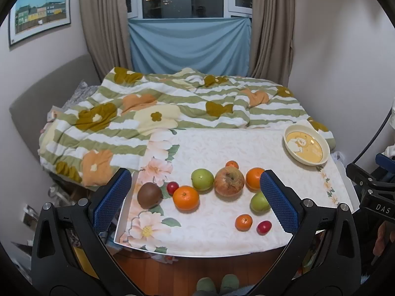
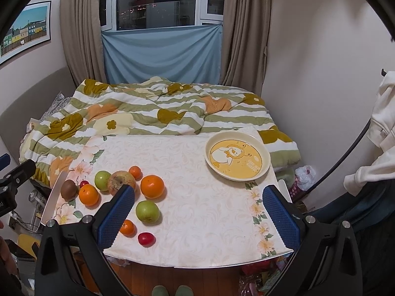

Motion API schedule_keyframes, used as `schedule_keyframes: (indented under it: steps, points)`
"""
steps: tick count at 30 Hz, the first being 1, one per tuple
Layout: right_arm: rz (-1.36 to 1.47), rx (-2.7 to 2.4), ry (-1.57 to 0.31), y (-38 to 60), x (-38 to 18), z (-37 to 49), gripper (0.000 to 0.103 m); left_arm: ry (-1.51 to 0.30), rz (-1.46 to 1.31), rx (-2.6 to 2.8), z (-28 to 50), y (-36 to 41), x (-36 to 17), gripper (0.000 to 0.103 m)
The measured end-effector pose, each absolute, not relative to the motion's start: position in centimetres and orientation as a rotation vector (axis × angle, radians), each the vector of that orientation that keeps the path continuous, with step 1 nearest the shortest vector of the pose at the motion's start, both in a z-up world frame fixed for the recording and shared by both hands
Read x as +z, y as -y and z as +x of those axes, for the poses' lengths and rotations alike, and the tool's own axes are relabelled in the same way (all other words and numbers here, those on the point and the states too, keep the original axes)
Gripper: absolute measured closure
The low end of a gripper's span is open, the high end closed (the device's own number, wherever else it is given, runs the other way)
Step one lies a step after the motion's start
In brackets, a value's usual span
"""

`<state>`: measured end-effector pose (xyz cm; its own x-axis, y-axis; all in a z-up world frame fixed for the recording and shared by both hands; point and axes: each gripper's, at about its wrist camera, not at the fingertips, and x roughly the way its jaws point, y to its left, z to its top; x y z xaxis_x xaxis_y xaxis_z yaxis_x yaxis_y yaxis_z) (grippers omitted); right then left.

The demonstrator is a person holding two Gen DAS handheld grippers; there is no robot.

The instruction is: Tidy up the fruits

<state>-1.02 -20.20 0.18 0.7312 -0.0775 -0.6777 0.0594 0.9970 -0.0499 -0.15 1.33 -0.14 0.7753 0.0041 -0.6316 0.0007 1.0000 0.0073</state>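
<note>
Several fruits lie on the floral table (image 1: 222, 148): a kiwi (image 1: 149, 194), two oranges (image 1: 185, 197) (image 1: 254, 178), a reddish apple (image 1: 229, 180), two green apples (image 1: 202, 179) (image 1: 259, 202), two small tangerines (image 1: 243, 222) (image 1: 231, 164) and two red cherry-like fruits (image 1: 264, 227) (image 1: 172, 187). A cream plate with a yellow cartoon (image 2: 237, 159) stands empty at the far right, also in the left wrist view (image 1: 306, 147). My left gripper (image 1: 196, 199) is open above the near edge, over the fruits. My right gripper (image 2: 198, 212) is open and empty, right of the fruits (image 2: 147, 211).
A bed with a striped flowered quilt (image 2: 160, 113) lies right behind the table. Walls close in on the right. A white garment (image 2: 380, 133) hangs at right. Clutter lies on the floor left and right of the table.
</note>
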Motion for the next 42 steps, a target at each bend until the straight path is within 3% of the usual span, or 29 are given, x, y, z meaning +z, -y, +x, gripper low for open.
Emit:
schedule_keyframes:
  steps: [42]
  points:
    - [-0.025, -0.074, -0.750, 19.94, 0.11, -1.50, 0.000, -0.696, -0.001, 0.009, 0.34, -1.95, -0.29, 0.000]
